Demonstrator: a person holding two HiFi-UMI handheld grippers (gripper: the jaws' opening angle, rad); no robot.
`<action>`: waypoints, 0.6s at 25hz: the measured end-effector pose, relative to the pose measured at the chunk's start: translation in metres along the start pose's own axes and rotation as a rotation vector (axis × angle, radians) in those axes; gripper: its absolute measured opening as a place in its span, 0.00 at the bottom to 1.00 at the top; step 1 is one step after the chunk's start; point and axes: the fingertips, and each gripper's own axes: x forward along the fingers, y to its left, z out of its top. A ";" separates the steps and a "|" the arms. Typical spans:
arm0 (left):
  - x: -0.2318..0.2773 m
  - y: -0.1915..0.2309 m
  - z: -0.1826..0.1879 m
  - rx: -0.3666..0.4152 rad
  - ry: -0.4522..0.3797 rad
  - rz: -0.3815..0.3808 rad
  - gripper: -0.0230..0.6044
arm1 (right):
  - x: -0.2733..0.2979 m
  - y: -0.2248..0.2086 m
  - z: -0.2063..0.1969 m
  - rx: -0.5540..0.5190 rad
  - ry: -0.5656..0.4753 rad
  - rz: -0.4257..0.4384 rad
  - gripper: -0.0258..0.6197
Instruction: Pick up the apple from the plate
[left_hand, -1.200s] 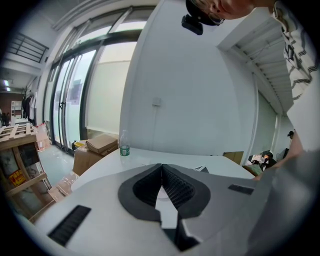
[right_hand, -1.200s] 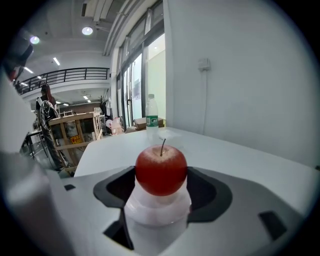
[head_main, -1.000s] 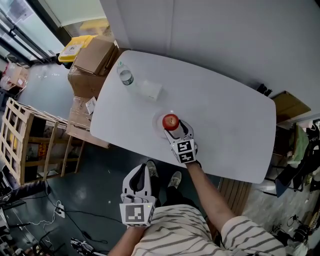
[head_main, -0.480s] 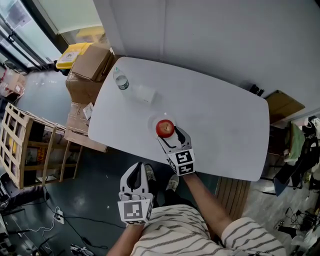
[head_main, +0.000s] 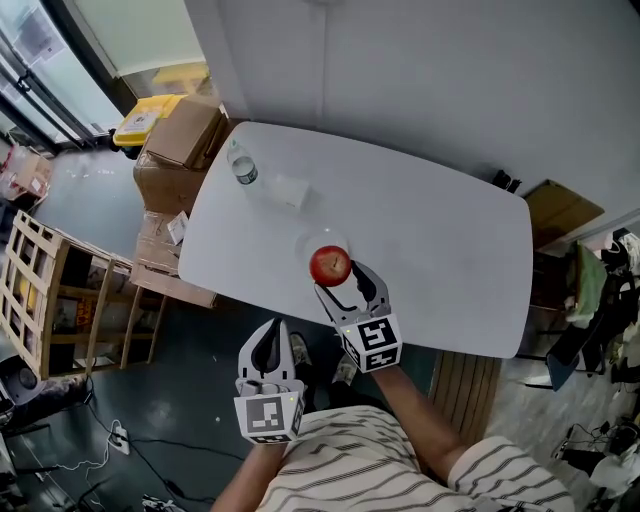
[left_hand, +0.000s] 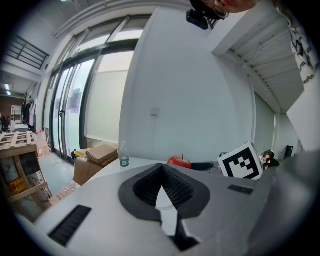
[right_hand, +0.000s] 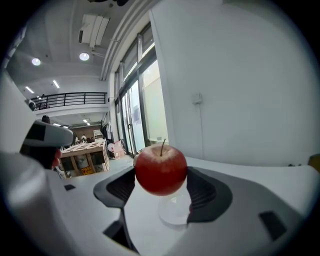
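Right tool: jaws clamped on apple, apple raised clear of plate | Left tool: jaws together, nothing held, off the table.

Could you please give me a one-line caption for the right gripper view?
The right claw holds a red apple just above its small plate.
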 end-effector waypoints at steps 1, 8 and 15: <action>0.000 0.000 0.001 0.001 -0.002 -0.001 0.04 | -0.003 0.001 0.005 -0.002 -0.007 -0.003 0.54; -0.004 0.002 0.011 0.003 -0.029 0.001 0.04 | -0.025 0.013 0.031 -0.021 -0.049 -0.014 0.54; -0.007 0.003 0.026 0.005 -0.065 0.000 0.04 | -0.044 0.021 0.053 -0.028 -0.085 -0.028 0.54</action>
